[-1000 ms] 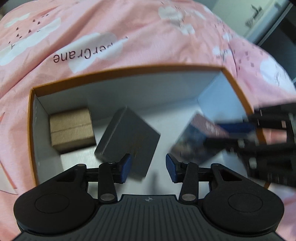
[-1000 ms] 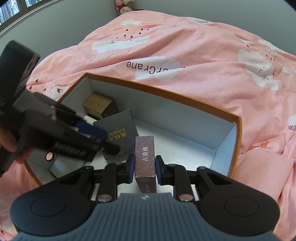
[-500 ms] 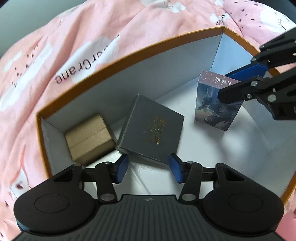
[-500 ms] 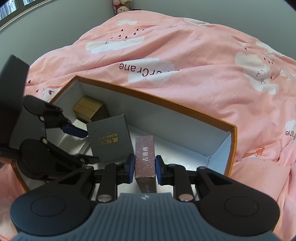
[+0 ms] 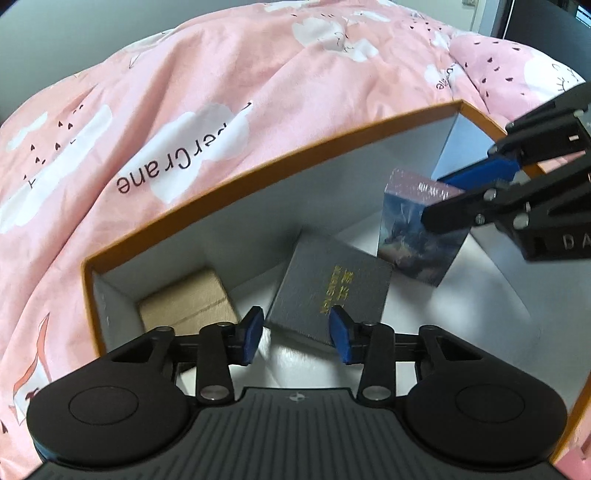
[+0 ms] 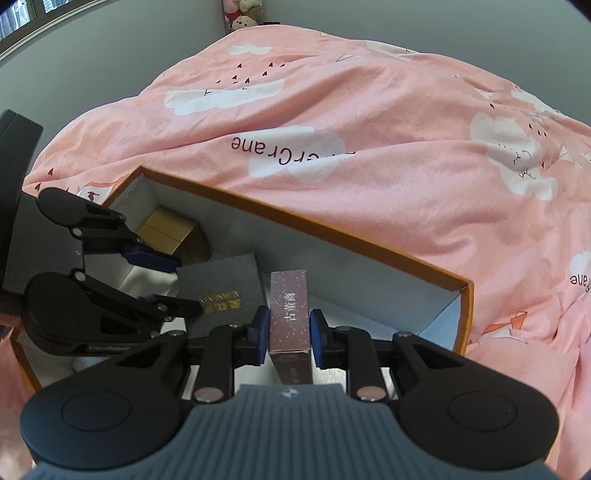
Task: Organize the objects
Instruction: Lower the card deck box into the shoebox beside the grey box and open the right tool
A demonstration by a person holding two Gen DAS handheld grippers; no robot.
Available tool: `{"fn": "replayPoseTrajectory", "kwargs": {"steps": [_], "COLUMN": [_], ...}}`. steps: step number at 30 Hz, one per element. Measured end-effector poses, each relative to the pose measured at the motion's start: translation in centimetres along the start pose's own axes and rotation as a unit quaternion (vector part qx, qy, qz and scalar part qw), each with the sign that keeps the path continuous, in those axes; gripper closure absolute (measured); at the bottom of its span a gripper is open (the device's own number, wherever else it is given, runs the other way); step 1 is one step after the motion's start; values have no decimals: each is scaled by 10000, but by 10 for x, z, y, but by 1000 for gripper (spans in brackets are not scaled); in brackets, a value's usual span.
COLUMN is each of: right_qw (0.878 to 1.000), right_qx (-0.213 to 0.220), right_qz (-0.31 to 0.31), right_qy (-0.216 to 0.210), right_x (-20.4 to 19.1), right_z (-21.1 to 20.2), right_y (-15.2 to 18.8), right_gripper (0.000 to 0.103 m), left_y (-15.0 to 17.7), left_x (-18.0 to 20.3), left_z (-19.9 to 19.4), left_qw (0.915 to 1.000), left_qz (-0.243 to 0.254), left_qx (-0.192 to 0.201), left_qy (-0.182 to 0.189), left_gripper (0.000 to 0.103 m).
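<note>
An orange-rimmed storage box (image 5: 258, 173) with white walls lies on the bed; it also shows in the right wrist view (image 6: 332, 227). Inside are a brown cardboard box (image 5: 186, 304) in the left corner and a dark grey box with gold lettering (image 5: 332, 288) leaning in the middle. My left gripper (image 5: 295, 338) is open and empty, just above the grey box's near edge. My right gripper (image 6: 288, 330) is shut on a tall purple picture box (image 6: 290, 314), held upright inside the storage box beside the grey box (image 6: 225, 291). The purple box also shows in the left wrist view (image 5: 417, 236).
A pink duvet (image 6: 332, 110) with white clouds and lettering surrounds the storage box. A grey wall and stuffed toys (image 6: 242, 16) lie beyond the bed. The storage box's white floor (image 5: 480, 314) shows on the right side.
My left gripper has drawn back and swung left, so the grey box now sits between its open fingers. My right gripper has kept its grip and lowered the purple box slightly nearer the grey box.
</note>
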State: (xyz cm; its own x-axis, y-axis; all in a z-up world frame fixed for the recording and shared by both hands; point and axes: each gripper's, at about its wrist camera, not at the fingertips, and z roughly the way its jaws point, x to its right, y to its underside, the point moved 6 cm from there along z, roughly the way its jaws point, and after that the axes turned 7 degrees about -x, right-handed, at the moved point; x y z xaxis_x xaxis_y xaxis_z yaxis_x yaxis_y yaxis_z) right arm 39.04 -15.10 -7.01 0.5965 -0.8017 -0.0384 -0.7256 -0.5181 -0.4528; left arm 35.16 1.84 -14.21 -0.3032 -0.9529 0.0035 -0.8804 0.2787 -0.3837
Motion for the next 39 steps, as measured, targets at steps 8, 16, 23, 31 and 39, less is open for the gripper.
{"fn": "replayPoseTrajectory", "kwargs": {"steps": [8,16,23,31,39], "right_qw": [9999,9981,9957,9921,9374], "right_qx": [-84,-185,-254,149,346], "right_qz": [27,404,442,-1242,-3446], "right_qy": [110,-424,-772,-111,380], "right_x": [7,3,-7,-29,-56], "right_z": [5,7,4,4,15], "right_y": [0,0,5,3,21], "right_gripper": [79,79,79,79,79], "left_y": [-3,0,0,-7,-10], "left_x": [16,31,31,20,30], "left_z": [4,31,32,36,36], "left_qw": [9984,9964,9921,9952,9962], "left_qz": [-76,183,535,-39,-217], "left_qx": [-419,-818,-790,-630,-630], "left_qy": [375,-128,-811,-750,-560], "left_gripper": [45,39,44,51,52]}}
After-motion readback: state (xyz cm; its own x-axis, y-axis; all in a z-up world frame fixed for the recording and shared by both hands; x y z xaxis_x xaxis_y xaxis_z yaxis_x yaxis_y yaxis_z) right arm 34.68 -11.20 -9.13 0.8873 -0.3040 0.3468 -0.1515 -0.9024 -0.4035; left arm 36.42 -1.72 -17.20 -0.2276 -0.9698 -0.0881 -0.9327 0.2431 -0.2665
